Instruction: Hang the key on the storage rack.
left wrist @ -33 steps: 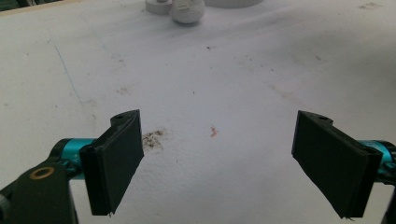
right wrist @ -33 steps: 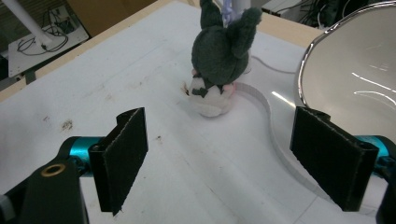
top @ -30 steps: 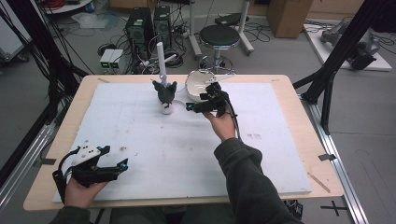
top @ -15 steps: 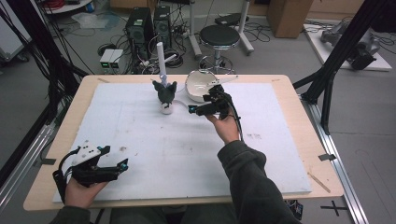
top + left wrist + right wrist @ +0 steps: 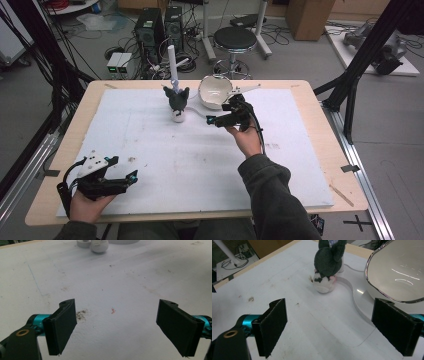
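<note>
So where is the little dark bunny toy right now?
In the high view the bunny toy stands upright at the far middle of the white mat, just left of the white bowl and apart from it.

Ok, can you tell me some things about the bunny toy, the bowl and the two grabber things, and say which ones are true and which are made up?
1. The plush toy stands upright on the white mat. True.
2. The right gripper holds the plush toy in its jaws. False: its jaws stand open with nothing between them, and the toy stands apart, ahead of them.
3. The white bowl sits to the right of the plush toy in the high view. True.
4. The plush toy lies inside the bowl. False: it stands on the mat beside the bowl.
5. The left gripper rests near the front left corner of the mat, far from the toy. True.
6. The left gripper's jaws are shut tight. False: they are wide open over bare mat.
</note>
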Motion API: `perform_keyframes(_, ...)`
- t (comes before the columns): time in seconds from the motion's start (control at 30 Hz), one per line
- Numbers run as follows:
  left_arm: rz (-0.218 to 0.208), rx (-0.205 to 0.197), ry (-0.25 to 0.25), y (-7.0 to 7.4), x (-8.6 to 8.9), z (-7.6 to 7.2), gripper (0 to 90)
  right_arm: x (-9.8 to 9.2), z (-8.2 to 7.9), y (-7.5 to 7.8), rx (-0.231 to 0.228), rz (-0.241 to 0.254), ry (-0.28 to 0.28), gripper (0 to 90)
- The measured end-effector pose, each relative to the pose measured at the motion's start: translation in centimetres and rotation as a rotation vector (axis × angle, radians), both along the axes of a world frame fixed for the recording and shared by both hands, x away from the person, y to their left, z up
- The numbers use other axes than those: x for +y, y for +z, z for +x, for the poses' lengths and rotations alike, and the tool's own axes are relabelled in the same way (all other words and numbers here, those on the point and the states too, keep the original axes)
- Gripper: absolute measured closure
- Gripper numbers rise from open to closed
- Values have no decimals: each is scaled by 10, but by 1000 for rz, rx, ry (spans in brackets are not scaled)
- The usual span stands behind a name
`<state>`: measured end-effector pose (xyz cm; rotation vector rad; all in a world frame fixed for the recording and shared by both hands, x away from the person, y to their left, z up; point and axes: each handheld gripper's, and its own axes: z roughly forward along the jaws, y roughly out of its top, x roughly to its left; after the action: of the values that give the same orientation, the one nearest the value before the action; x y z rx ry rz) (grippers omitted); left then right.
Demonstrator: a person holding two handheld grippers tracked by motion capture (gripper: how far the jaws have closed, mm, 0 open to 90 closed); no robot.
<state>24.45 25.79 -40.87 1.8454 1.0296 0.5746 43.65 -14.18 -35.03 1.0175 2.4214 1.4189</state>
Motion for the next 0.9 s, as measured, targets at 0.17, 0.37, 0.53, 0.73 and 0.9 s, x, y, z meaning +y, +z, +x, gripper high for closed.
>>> perform_keyframes(0.17,2,-2,-2,0,0,0,169,-5,-3,-1,-5,3,-4,123)
perform_keyframes(0.37,4,-3,-4,1,-1,0,169,-11,-6,-1,-13,4,-8,123)
perform_keyframes(0.53,-1,-4,-3,1,-1,0,168,-15,-8,-3,-11,-11,-10,123)
perform_keyframes(0.73,0,-4,-3,0,-1,0,168,-21,-12,-6,-13,-15,-14,123)
perform_keyframes(0.9,-1,-3,-2,0,-2,0,169,-27,-15,-8,-7,-8,-24,123)
